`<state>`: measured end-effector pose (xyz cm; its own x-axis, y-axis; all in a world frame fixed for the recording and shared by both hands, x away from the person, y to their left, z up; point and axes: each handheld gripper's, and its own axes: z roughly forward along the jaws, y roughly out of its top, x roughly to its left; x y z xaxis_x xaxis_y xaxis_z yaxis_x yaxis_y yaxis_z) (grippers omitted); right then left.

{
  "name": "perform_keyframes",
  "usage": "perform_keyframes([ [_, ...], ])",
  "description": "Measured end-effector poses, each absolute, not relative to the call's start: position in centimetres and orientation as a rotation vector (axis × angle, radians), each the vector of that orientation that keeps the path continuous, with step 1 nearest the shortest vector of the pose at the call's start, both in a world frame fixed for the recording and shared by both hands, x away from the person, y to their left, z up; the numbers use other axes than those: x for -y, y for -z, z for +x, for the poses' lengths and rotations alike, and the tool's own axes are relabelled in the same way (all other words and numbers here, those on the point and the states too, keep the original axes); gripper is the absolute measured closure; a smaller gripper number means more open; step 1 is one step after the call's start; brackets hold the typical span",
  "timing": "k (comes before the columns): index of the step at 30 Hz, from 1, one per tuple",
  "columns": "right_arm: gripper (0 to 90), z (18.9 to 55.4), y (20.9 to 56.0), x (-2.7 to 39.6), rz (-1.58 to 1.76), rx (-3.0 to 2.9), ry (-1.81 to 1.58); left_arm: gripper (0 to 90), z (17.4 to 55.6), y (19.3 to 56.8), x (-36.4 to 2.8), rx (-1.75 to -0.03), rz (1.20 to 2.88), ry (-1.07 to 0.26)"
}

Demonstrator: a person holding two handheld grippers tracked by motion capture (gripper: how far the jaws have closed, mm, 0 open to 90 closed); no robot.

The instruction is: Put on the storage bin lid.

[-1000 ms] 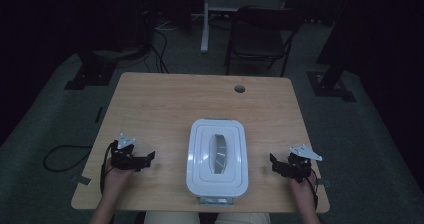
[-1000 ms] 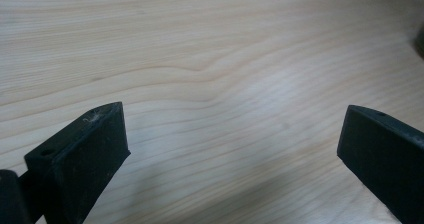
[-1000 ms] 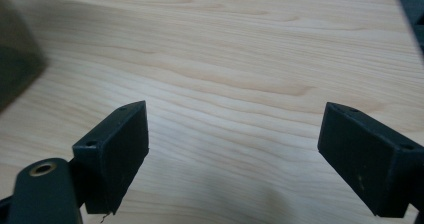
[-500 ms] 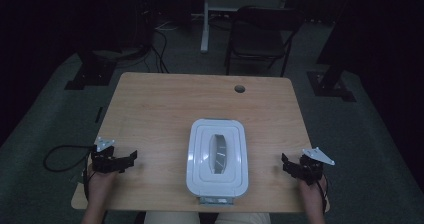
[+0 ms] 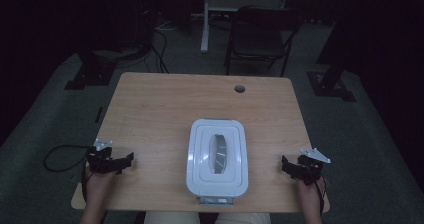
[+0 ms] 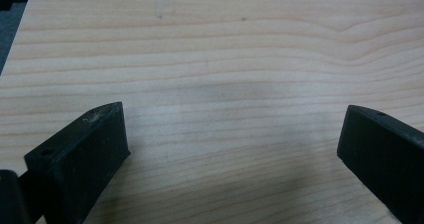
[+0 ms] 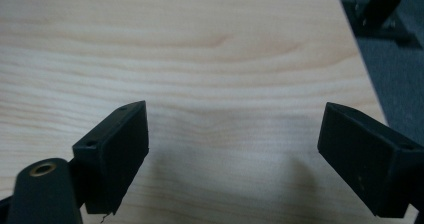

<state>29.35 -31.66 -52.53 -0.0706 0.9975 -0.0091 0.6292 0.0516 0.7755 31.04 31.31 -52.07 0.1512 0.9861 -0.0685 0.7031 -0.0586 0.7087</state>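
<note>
The left gripper rests near the table's near-left corner, jaws wide and empty. A white lidded container, apparently shut, sits near-centre. The right gripper, near-right, likewise gapes empty.

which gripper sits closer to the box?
The right gripper. Less bare table lies between it and the white box than between the box and the left gripper, which sits near the table's left edge. Neither touches it.
</note>
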Motion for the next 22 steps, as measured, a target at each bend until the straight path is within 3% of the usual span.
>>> perform_keyframes([
  [8, 13.2, 29.95, 52.79, 31.82, 1.714, -1.794, -0.781, 0.8, 31.11, 52.38, -30.67, -1.680, 1.858, -0.674],
  [22, 12.9, 30.00, 52.80, 31.79, 1.721, -1.789, -0.779, 0.8, 31.17, 52.39, -30.63, -1.702, 1.842, -0.682],
])
